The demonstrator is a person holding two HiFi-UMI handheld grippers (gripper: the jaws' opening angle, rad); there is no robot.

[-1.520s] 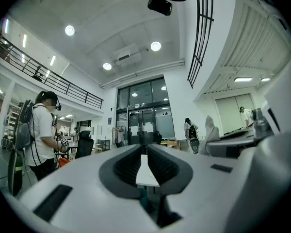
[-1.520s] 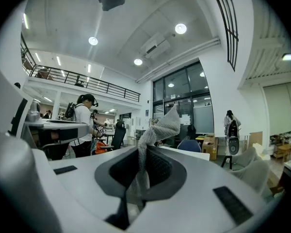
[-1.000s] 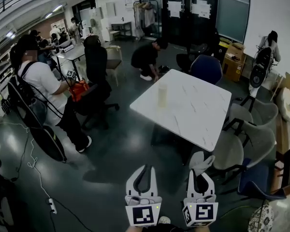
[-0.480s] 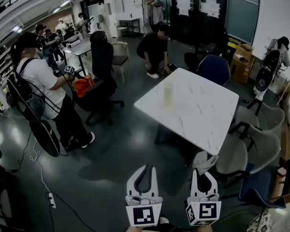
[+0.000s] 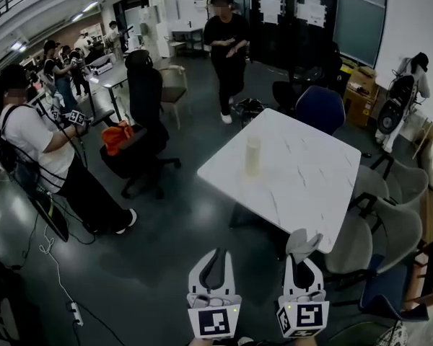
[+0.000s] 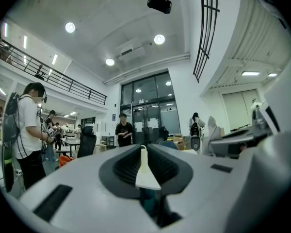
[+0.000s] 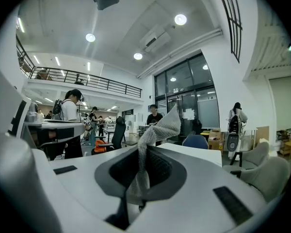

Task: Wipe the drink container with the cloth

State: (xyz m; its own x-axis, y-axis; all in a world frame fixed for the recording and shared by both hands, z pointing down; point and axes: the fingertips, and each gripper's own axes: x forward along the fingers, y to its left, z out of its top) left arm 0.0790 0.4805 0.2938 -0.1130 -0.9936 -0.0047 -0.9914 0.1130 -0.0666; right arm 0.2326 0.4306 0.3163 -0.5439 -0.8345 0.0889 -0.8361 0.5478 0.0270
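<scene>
The drink container (image 5: 252,156), a tall pale translucent cup, stands upright on the white marbled table (image 5: 303,186), well ahead of both grippers. My left gripper (image 5: 214,253) is at the bottom of the head view with its jaws shut and nothing between them; it looks the same in the left gripper view (image 6: 143,148). Beside it, my right gripper (image 5: 301,259) is shut on a grey-white cloth (image 5: 302,241). In the right gripper view the cloth (image 7: 161,126) sticks up past the fingertips. Both grippers hang over the dark floor, short of the table's near edge.
Grey chairs (image 5: 350,247) and a blue chair (image 5: 319,108) ring the table. A person in black (image 5: 227,42) stands beyond it. A person in a white shirt (image 5: 36,150) and a black office chair with an orange bag (image 5: 123,137) are at the left. A cable with a power strip (image 5: 75,311) lies on the floor.
The table and cup have come closer and lower in the head view. The person in black has risen from a crouch. Both grippers stay shut, the cloth still in the right one.
</scene>
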